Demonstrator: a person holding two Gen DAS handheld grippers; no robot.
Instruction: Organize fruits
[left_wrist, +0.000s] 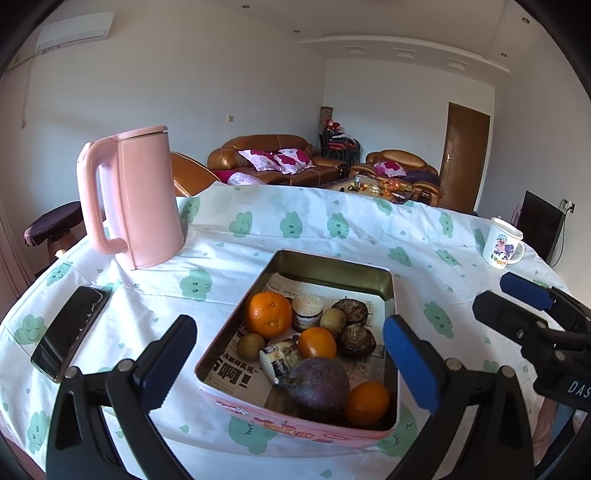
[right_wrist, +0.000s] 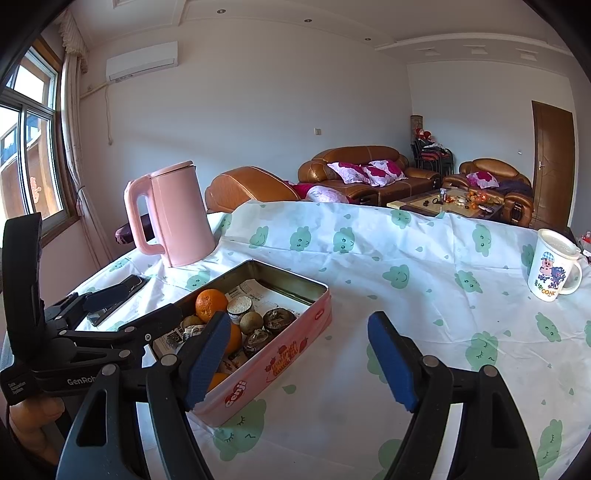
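While both tools hover above the table, each stands spread and empty. Left gripper (left_wrist: 290, 363): jaws wide, framing the near end of the pink tin (left_wrist: 295, 428) just beneath and ahead of it, touching nothing. Inside the tin, on newsprint: a purple fruit (left_wrist: 319, 384) nearest, oranges (left_wrist: 269, 314) beyond, small brown fruits (left_wrist: 250, 345) and dark round ones (left_wrist: 356, 339) toward the far side. Right gripper (right_wrist: 301, 360): jaws apart over bare cloud-print cloth (right_wrist: 369, 266); the tin lies to its left, just past its left finger. Farther out: phone (left_wrist: 70, 332) left of the left gripper, pink kettle (left_wrist: 136, 199) beyond-left, cartoon mug (right_wrist: 552, 269) far right.
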